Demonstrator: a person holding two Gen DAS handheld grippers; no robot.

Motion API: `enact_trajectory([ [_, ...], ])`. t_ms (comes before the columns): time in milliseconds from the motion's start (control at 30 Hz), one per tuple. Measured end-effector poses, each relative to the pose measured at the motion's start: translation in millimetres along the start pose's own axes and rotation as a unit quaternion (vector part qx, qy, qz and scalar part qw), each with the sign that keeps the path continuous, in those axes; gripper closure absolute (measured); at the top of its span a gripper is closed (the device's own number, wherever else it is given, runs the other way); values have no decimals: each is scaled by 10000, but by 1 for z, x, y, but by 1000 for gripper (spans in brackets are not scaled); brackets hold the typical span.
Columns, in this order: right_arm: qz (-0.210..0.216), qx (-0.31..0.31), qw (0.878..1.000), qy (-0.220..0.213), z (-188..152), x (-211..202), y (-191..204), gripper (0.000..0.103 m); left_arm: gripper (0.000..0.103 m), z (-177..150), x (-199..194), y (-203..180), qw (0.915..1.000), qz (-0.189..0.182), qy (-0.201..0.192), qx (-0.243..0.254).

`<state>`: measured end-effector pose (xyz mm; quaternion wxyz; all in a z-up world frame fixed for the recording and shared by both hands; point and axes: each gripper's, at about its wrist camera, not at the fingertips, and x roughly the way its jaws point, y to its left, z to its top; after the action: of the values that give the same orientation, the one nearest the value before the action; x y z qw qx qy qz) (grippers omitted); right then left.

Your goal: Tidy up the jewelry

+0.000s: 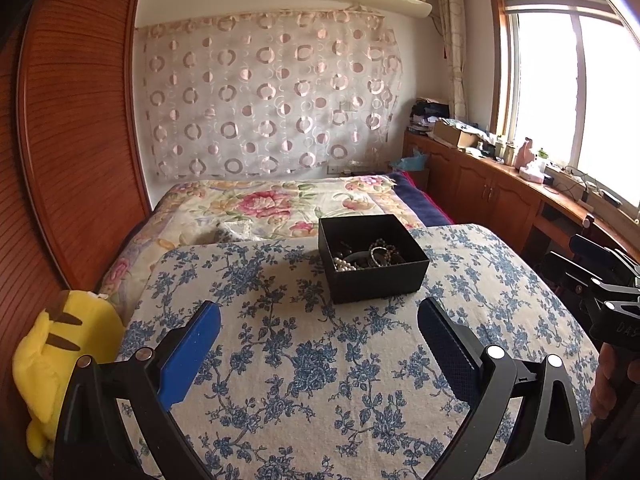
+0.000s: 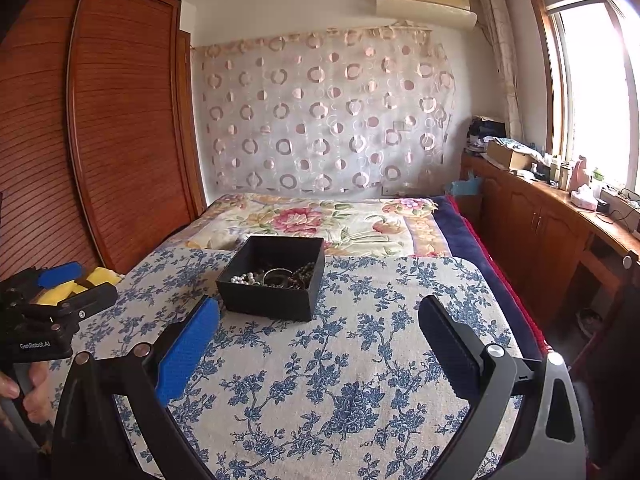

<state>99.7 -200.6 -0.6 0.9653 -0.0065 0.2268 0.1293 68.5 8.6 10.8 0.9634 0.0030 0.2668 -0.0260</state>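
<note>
Left wrist view: left gripper point(image 1: 319, 322) jaws wide apart, holding nothing; one black jewelry box point(image 1: 372, 258) sits far-centre on the floral cloth point(image 1: 320, 380).
Count: one pearl strand point(image 1: 344, 265), several dark bead bracelets, number unclear.
Right wrist view: right gripper point(image 2: 319, 322) also spread wide, empty; box lies far-left.
Risk: tangled strands could lift together, dragging the light box.

The black box point(image 1: 374, 280) looks like matt card, and the jewelry point(image 1: 366, 258) inside shows glossy pearl beads and dull dark ones. It sits on a woven, blue-flowered cloth point(image 1: 320, 360) with a slightly rough face. Each claw has matt black plastic arms and textured blue pads point(image 2: 186, 350), and the wardrobe point(image 2: 120, 120) is ribbed, satin-finished wood.
</note>
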Motion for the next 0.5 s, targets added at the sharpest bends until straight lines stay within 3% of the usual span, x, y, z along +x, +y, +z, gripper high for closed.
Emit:
enact_trajectory([
  [500, 1, -7, 10000, 0, -1, 1, 3, 3, 8, 1, -2, -5, 10000, -18, -59, -45],
])
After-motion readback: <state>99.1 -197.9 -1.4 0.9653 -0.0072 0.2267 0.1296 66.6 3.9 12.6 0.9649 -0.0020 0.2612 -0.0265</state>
